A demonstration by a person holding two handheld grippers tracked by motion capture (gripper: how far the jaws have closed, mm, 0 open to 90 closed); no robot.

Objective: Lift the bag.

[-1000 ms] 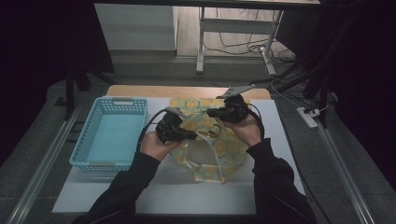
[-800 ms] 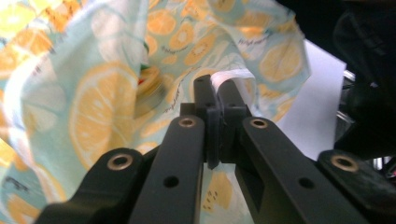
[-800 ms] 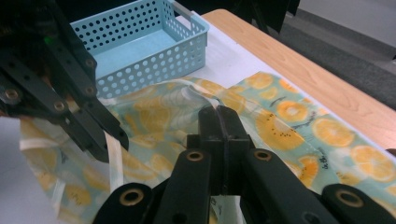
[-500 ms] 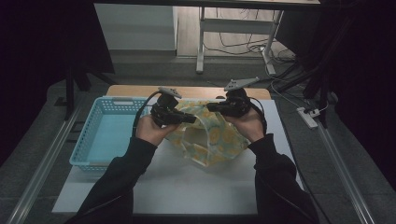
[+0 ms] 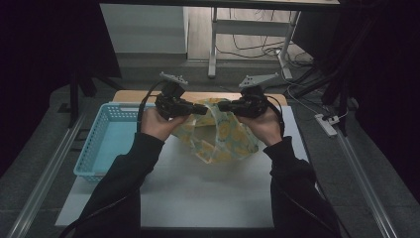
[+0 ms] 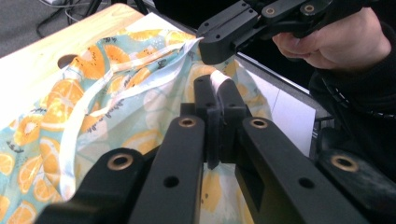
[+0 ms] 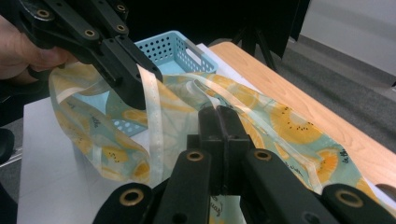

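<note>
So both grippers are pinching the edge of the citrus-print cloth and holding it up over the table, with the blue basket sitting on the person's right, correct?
Not quite. The blue basket sits on the person's left, as the high view shows. The rest holds: the left gripper and right gripper each pinch the citrus-print cloth above the table.

Desk [image 5: 148, 95]: wooden top, mostly covered by a white sheet [image 5: 198, 193]. On the sheet: blue basket [image 5: 106, 144] at left; lower end of an orange-print cloth bag [image 5: 223, 146] near centre.

high view overhead facing forward, gripper views close, sharing fruit-print cloth [image 5: 223, 136]
</note>
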